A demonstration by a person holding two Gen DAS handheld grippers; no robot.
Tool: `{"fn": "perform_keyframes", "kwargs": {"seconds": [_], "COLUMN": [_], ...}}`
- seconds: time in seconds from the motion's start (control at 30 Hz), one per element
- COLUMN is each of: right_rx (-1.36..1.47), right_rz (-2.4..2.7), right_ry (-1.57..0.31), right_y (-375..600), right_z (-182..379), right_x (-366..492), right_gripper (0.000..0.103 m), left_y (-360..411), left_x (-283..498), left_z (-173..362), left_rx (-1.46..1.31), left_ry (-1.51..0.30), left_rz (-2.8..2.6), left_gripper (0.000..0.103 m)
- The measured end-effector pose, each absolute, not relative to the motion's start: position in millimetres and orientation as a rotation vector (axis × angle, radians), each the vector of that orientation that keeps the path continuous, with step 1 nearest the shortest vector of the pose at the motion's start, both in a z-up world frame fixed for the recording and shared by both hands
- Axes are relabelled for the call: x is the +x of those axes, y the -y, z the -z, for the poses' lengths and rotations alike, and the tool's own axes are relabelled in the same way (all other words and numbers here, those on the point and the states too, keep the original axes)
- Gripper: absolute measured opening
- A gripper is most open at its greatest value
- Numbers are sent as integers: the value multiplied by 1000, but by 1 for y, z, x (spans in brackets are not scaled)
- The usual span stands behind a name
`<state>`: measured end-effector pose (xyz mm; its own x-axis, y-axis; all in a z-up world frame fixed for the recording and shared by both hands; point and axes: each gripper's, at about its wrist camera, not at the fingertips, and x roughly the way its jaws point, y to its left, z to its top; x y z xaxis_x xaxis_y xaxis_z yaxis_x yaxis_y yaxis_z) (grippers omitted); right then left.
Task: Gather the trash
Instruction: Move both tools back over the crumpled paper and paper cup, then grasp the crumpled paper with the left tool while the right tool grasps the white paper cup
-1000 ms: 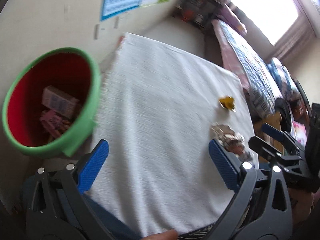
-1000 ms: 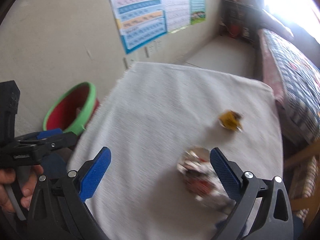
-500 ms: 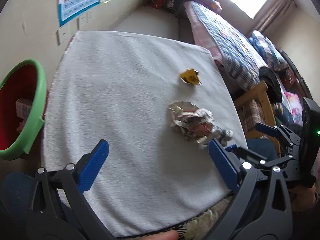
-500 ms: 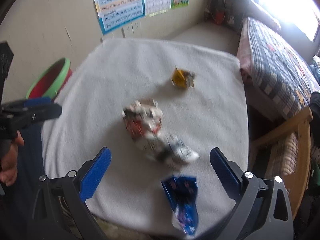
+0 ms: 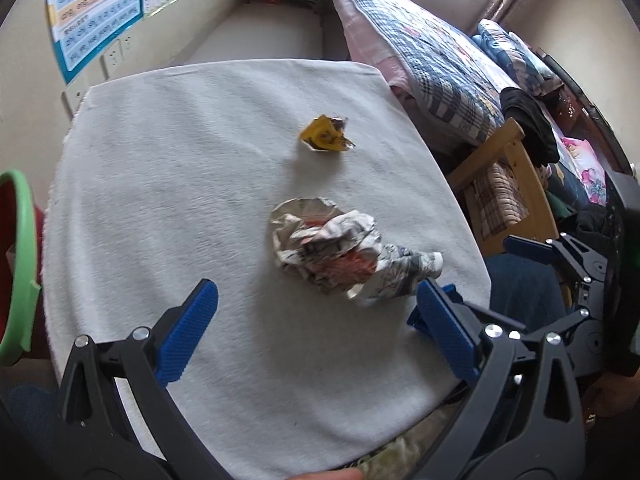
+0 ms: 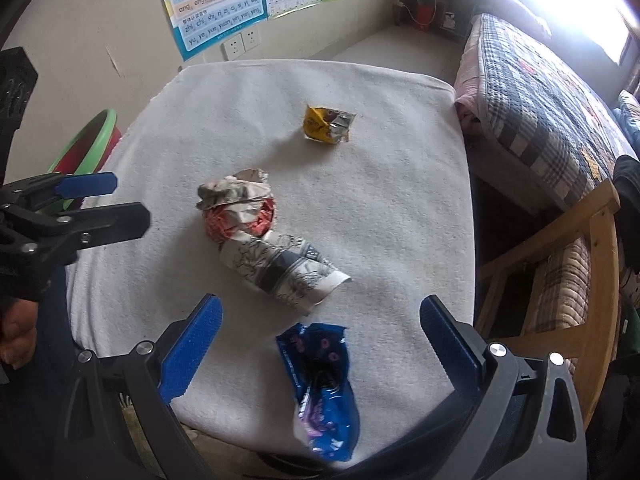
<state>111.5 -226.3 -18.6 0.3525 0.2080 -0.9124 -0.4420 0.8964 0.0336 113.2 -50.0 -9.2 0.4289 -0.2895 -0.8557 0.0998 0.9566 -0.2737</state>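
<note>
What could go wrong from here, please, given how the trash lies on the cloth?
The blue wrapper lies at the near edge of the white cloth; a nudge from the open right gripper might push it off. The crumpled paper wad is bulky and loose, so part may slip from a pinch.

Three wrappers (image 6: 252,236) (image 6: 329,124) (image 6: 322,384), one bin (image 6: 86,148), two grippers (image 6: 318,344) (image 5: 316,326).

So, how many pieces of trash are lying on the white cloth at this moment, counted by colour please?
Yellow wrapper: 1
White and red crumpled wrapper: 1
Blue wrapper: 1
Total: 3, all lying on the white cloth
</note>
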Motion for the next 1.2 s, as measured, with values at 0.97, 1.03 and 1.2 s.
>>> {"fn": "perform_keyframes", "kwargs": {"seconds": [0.97, 1.03, 1.2], "right_rx": [-263, -307, -400], "right_rz": [-549, -563, -577], "right_ry": [-1175, -1184, -1192], "right_y": [198, 189, 175], "right_z": [61, 67, 82], "right_x": [141, 140, 136], "right_gripper": [96, 96, 92], "left_y": [45, 41, 29], "left_x": [161, 159, 150], "left_z": [62, 61, 51], "left_rx": [-319, -325, -309], "left_ry": [-1259, -1258, -1229], "left_rz": [266, 272, 254], "left_gripper": [31, 31, 31]}}
